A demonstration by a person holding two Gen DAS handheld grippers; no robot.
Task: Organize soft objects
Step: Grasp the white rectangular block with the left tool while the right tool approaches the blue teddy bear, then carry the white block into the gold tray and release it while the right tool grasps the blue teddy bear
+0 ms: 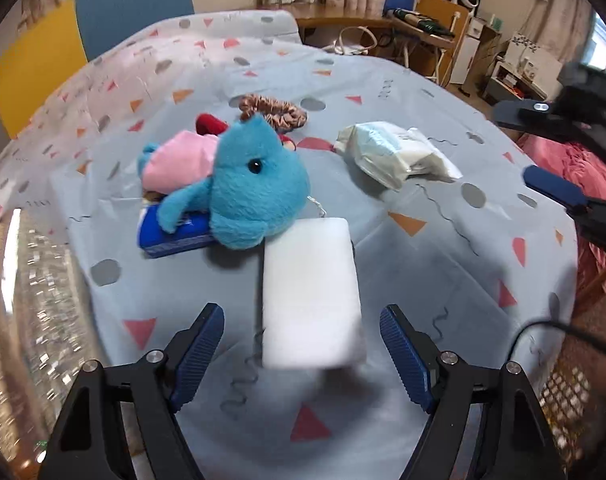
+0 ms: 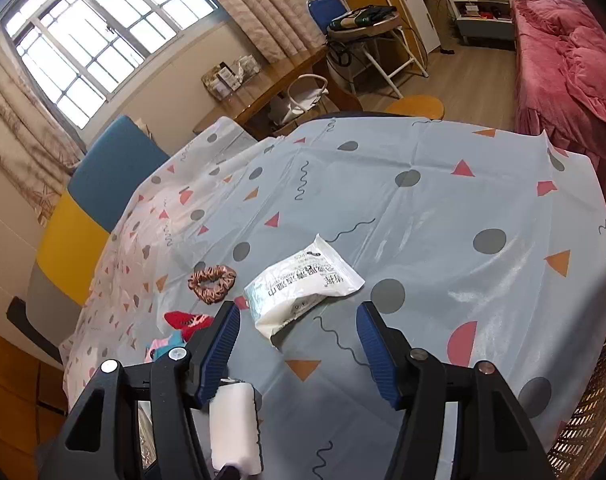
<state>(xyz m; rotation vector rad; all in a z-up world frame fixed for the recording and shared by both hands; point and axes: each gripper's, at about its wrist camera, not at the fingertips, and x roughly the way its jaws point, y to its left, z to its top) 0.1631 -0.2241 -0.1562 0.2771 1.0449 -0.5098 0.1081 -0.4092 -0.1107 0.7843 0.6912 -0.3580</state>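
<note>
Ribbed fingers (image 1: 201, 344) flanking rectangular foam sponge (image 1: 311, 292)

Tabletop (image 2: 443, 216) bare from 12 to 3 o'clock. Wet-wipe pack (image 2: 303, 284) centre, scrunchie (image 2: 211, 283) at 9, blue plush (image 1: 255, 188) blocks near-left.

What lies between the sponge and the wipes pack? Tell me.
Only bare tablecloth. In the left wrist view, the sponge and the wipes pack lie apart, with nothing on the patterned cloth between them.
</note>
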